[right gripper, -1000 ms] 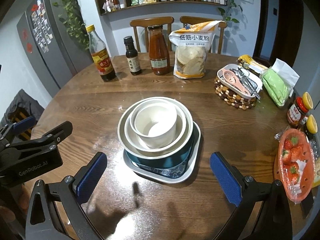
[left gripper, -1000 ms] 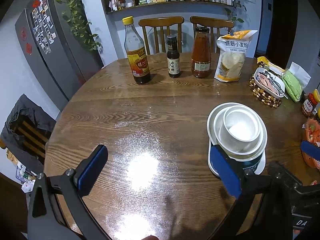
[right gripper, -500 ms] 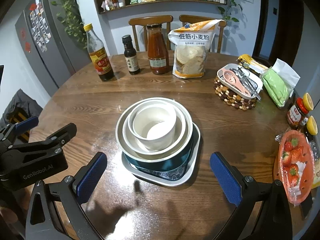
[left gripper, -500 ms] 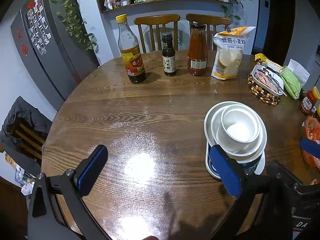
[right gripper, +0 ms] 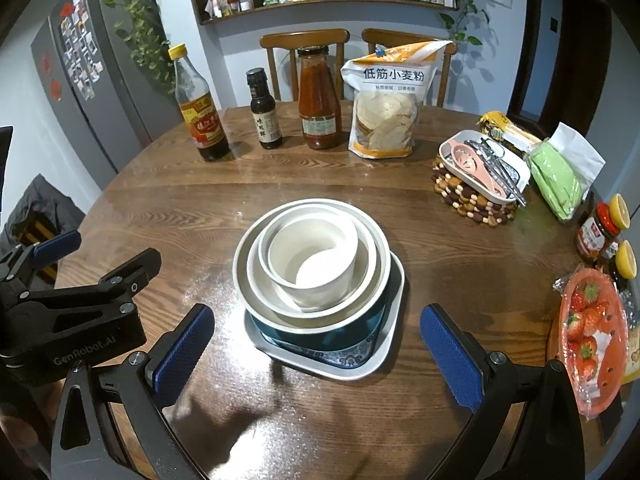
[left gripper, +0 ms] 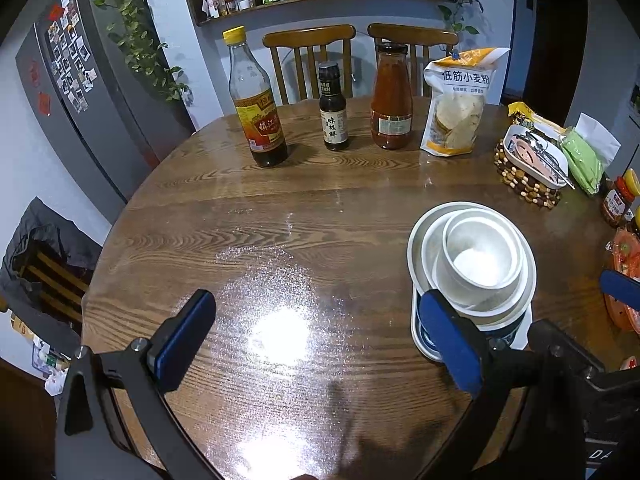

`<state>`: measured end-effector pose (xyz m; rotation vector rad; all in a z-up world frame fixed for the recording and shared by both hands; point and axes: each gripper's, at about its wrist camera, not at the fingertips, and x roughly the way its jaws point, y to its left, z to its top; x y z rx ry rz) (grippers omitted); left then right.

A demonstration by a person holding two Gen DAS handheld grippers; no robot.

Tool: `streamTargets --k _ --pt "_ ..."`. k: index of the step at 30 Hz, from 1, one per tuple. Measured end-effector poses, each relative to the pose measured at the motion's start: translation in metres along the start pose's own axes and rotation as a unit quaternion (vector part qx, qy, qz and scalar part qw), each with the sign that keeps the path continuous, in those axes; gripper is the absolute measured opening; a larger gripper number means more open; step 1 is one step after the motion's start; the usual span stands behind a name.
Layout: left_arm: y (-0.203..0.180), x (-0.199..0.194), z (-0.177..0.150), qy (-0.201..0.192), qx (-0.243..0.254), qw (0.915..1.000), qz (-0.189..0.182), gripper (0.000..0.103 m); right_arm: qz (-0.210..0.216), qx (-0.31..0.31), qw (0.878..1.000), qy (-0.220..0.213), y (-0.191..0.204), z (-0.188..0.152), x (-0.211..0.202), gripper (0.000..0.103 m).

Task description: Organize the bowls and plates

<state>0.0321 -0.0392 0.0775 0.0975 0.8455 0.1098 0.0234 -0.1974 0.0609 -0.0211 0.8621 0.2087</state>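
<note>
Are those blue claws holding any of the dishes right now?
No. The left gripper and right gripper are both wide open and empty; the stack of bowls sits untouched on the table.

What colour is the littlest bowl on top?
White; the littlest bowl shows best in the right wrist view.

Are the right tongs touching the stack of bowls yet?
Apart. In the right wrist view the right tongs hang open, both blue pads nearer the camera than the stack of bowls, with bare table showing between pads and stack.

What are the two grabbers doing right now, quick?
Left gripper: jaws open, holding nothing.
Right gripper: jaws open, holding nothing.
</note>
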Motion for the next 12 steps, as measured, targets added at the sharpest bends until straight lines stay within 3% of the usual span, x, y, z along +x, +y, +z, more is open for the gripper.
streamTargets --k 12 --pt "-0.0025 0.0019 0.0022 -0.001 0.004 1.0000 -0.002 0.103 0.000 0.001 1.000 -0.002 0.0022 0.0032 0.0008 0.102"
